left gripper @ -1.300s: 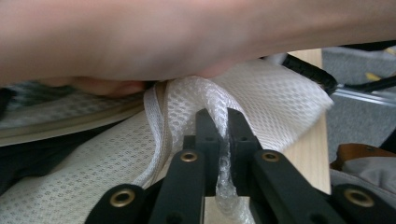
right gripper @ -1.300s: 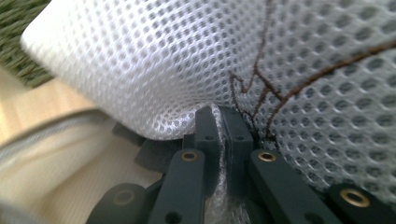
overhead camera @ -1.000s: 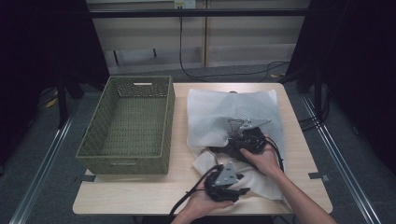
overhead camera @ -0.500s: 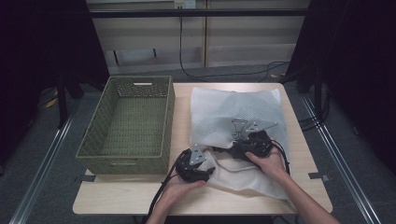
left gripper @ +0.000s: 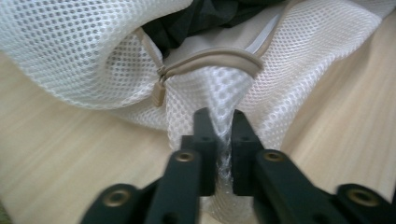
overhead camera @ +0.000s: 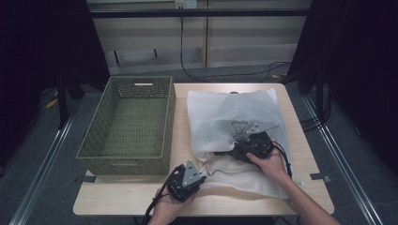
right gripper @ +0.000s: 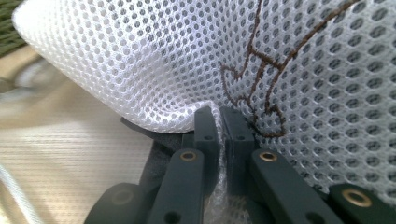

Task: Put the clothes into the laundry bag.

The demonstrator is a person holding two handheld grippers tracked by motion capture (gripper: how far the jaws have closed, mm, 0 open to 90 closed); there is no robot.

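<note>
- White mesh laundry bag (overhead camera: 232, 117) lies on the right half of the wooden desk (overhead camera: 183, 117), beside an olive woven basket (overhead camera: 129, 124) that stands at the left.
- Left gripper (left gripper: 219, 135): its fingers (left gripper: 204, 140) have just been closing and now pinch a fold of mesh just below the beige zipper edge (left gripper: 210, 58), near the zipper pull (left gripper: 159, 91).
- Right gripper (right gripper: 219, 126): its fingers (right gripper: 205, 135) are pressed together on a second fold of the mesh, beside a brown stitched motif (right gripper: 261, 70); seen from above, this gripper (overhead camera: 234, 152) sits at the bag's near middle.
- Dark cloth (left gripper: 205, 14) shows inside the bag's open mouth.
- Handling, as a judgement: the bag is light, limp and open-weave, so it will sag and bunch rather than keep a shape; the netting may slide or stretch under a thin pinch.
- Best hold: the bound zipper edge or a doubled fold, one grip to each side of the mouth.
</note>
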